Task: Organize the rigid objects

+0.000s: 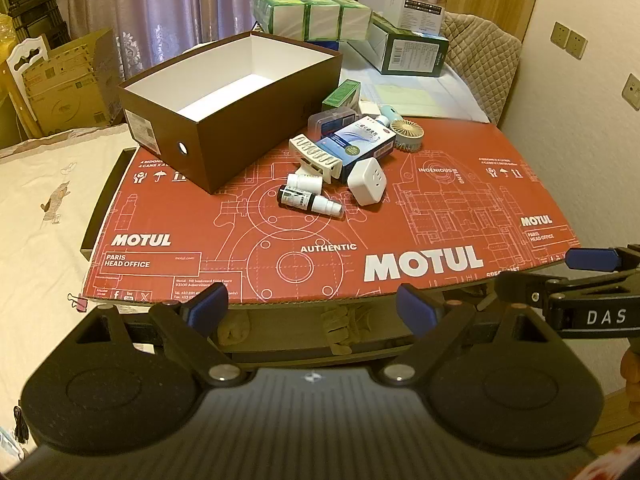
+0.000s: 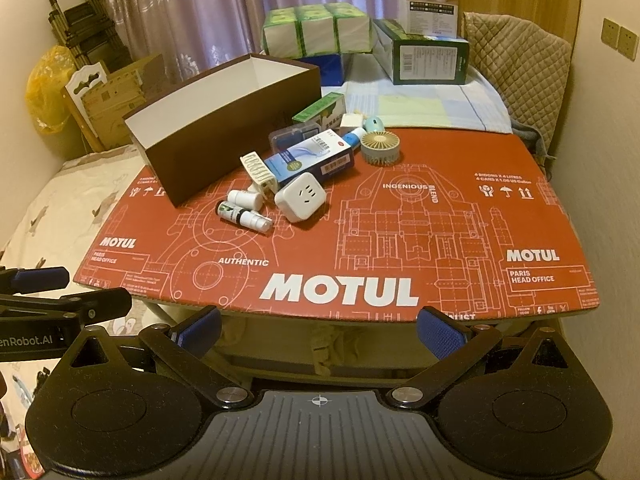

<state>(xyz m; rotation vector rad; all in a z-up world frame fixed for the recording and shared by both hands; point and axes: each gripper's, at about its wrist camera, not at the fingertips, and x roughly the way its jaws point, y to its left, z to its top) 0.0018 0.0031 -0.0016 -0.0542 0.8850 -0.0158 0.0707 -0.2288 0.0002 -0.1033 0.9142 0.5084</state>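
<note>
An empty brown shoebox (image 1: 224, 120) (image 2: 208, 120) with a white inside stands on the red printed cardboard sheet (image 1: 440, 208) (image 2: 400, 224). Beside it lies a heap of small items: a white socket cube (image 1: 366, 181) (image 2: 301, 197), a blue and white carton (image 1: 356, 146) (image 2: 312, 158), two small bottles (image 1: 310, 199) (image 2: 245, 213), a white ribbed clip (image 1: 316, 158) (image 2: 258, 168), a small round fan (image 1: 407, 133) (image 2: 380, 146) and a green box (image 1: 341, 95) (image 2: 320, 110). My left gripper (image 1: 312, 310) and right gripper (image 2: 320, 328) hang open, well short of the heap, at the sheet's near edge.
Green tissue packs (image 1: 312, 14) (image 2: 318, 30) and cartons (image 1: 408, 50) (image 2: 424, 58) are stacked behind the sheet. A bed with a cream cover (image 1: 40, 220) lies to the left, a wall (image 1: 580, 128) to the right. Cardboard boxes (image 1: 64, 80) stand by the curtain.
</note>
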